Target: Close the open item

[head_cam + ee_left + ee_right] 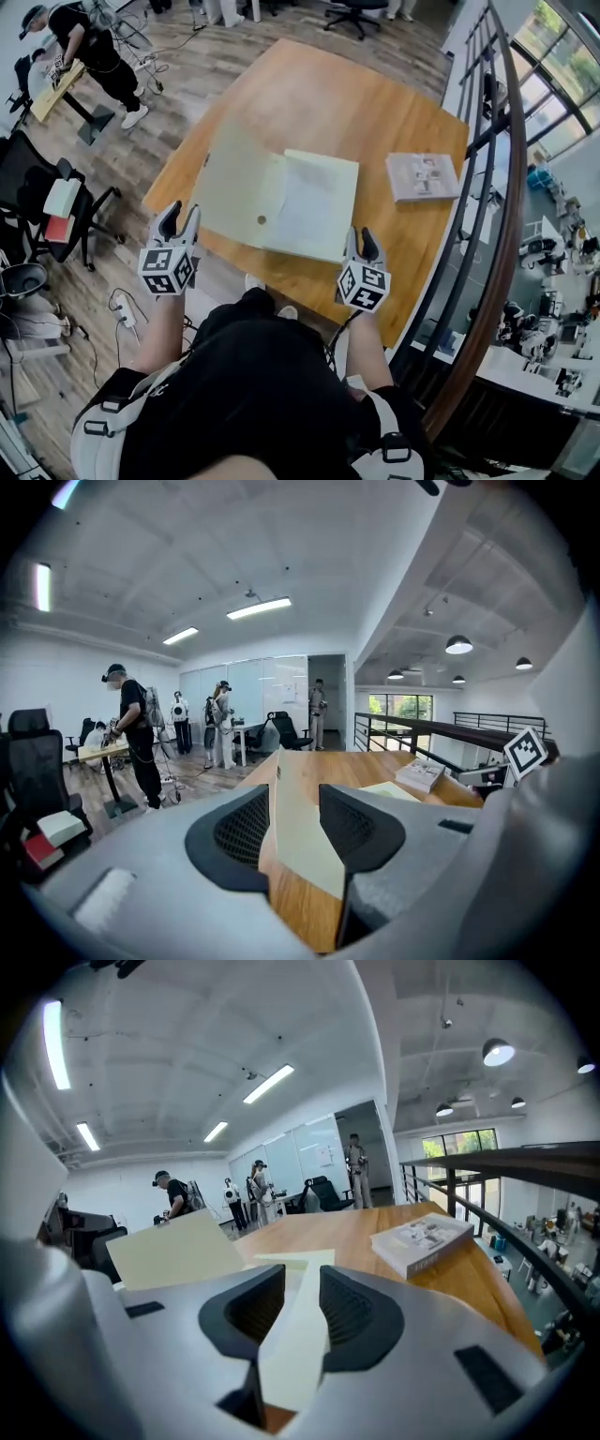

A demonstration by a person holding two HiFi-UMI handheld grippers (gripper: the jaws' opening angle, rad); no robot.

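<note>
Far left, on the wood-plank floor: a person in dark clothes (89,42) bends over a small stand, with a black office chair (37,187) nearer the camera.

The left gripper (179,217) sits at the near-left corner of the light-brown wooden table (309,89). Its jaws are parted. Its own view shows the stiff pale-cream left cover (234,187) running up through the gap between them. Whether either jaw touches the cover cannot be told.

Task item: a large pale-cream folder (314,202), lying open on the near half of the table. The left cover is lifted off the tabletop and tilted; a small round dot shows near its lower edge. The right half lies flat, inner sheet facing up.

The right gripper (362,242) is at the near-right corner of the folder, at the table's near edge. Its jaws are also spread, by a narrow gap. The right gripper view shows a strip of the flat cream half through that gap; contact cannot be confirmed.

Right of the folder, well apart from it, a closed white-covered book with small pictures on the front (424,176) lies flat near the table's right edge.

Beyond that edge runs a dark metal railing with a brown wooden handrail (487,141).
</note>
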